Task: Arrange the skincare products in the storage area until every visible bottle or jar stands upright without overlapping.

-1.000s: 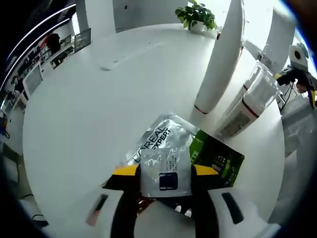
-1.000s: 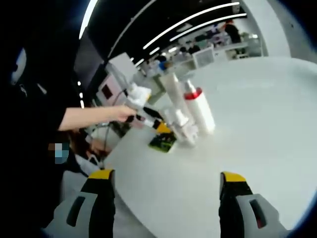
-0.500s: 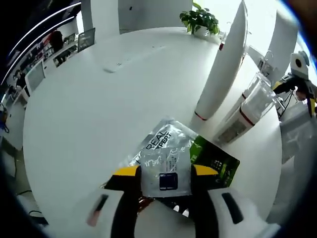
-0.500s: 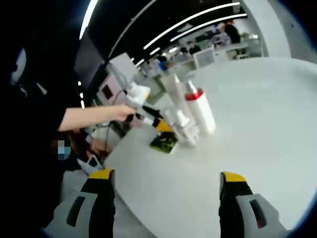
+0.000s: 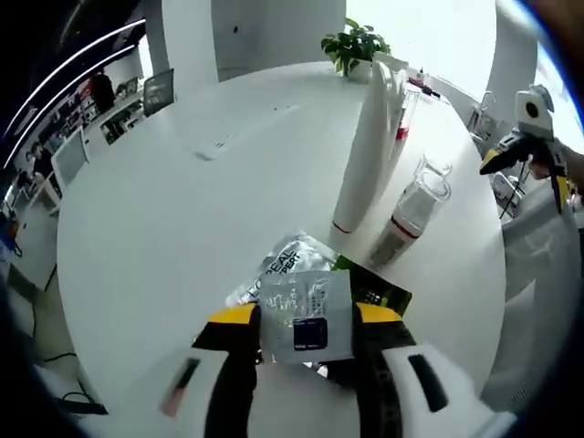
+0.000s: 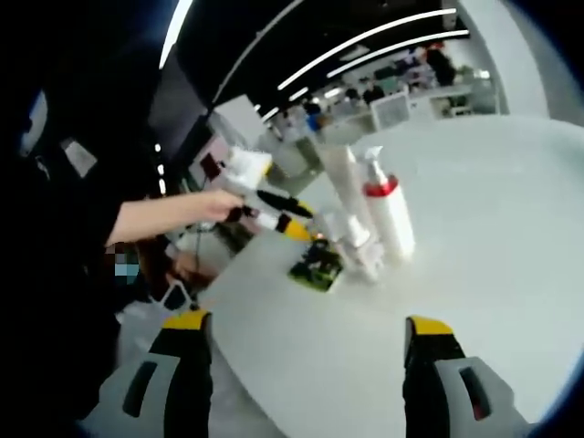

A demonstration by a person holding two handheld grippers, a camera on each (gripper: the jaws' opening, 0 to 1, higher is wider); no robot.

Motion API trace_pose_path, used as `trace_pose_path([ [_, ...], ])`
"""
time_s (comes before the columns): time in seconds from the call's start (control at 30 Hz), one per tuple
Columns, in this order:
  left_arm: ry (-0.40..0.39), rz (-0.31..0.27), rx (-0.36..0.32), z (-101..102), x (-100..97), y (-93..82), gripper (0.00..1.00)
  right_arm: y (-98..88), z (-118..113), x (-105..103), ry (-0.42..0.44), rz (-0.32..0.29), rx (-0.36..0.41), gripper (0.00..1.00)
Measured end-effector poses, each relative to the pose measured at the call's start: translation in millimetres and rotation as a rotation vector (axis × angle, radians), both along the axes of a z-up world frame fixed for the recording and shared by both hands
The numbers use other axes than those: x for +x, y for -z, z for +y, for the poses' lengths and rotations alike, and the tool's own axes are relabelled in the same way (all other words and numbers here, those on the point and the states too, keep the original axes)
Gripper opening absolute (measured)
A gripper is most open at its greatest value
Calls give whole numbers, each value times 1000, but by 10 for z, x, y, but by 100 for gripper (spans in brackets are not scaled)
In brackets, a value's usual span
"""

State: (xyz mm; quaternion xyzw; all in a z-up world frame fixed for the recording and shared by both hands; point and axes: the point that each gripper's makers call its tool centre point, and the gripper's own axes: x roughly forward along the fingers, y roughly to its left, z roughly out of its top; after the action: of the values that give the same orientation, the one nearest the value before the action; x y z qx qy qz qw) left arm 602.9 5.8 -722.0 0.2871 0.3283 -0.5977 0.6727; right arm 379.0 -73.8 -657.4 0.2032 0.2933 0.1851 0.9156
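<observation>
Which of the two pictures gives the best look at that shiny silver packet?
The left gripper view: the silver packet sits close up between that gripper's jaws, printing readable, above a green packet. In the right gripper view it is too far and small to make out.

Silver sachet [image 5: 294, 297]: "L'OREAL" partly legible, letters "EAL" clear; smaller print below unreadable.

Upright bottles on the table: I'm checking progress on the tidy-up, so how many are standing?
3, in the right gripper view: a tall white tube, a red-collared pump bottle beside it, and a small clear bottle in front. Others may be hidden behind them.
</observation>
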Motion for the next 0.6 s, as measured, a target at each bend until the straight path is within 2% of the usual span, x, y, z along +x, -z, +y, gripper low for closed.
trace_pose_path([
  [0.27, 40, -25, -37, 83, -225, -300, 45, -148, 84, 73, -26, -34, -6, 89],
  [0.6, 72, -112, -77, 195, -456, -748, 45, -274, 195, 69, -40, -54, 9, 87],
])
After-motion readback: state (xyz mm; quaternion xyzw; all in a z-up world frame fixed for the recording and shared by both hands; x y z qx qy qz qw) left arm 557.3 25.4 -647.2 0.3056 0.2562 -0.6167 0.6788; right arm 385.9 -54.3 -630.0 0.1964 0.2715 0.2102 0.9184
